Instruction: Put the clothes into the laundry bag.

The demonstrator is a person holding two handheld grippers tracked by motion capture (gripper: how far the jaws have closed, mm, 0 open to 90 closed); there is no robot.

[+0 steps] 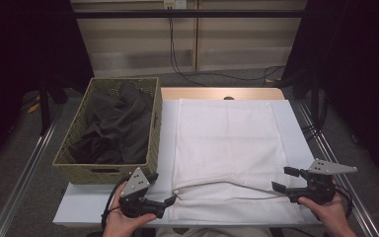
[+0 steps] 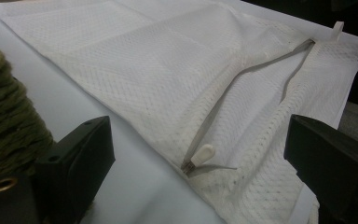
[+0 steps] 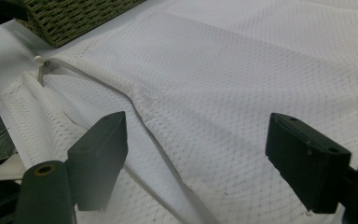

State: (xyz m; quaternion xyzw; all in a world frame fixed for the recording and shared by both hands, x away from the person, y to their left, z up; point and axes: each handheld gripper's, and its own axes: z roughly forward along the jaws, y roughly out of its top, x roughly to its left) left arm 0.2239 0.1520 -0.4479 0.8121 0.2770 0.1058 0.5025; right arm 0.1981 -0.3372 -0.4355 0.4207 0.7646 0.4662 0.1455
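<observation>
Mesh bag: a white mesh bag [image 1: 229, 148] is laid flat on the bench [image 1: 296, 133], covering most of its middle and right part; its near edge is turned toward the person.
Zip: a grey zip [image 1: 227, 185] is seen running across the near part of the bag, from left to right; in the left gripper view it is drawn as a long grey line [image 2: 242, 84] that splits into two near the far end, so the zip is seen partly opened there.
Zip pull: a small white pull [image 2: 203, 154] is found at the left end of the zip, lying on the mesh; it is seen again far off in the right gripper view [image 3: 38, 59].
Left tongs: the left tongs [image 1: 170, 200] are held at the near left corner of the bag, pointed toward the zip pull; the jaws are spread apart and nothing is gripped between them.
Right tongs: the right tongs [image 1: 284, 180] are held at the near right edge of the bag, by the right end of the zip; the jaws are spread wide over the mesh, and nothing is pinched.
Basket: a woven green basket [image 1: 153, 143] is stood on the left of the bench, just beside the bag.
Dark clothes: dark clothes [image 1: 113, 128] are heaped inside the basket.
</observation>
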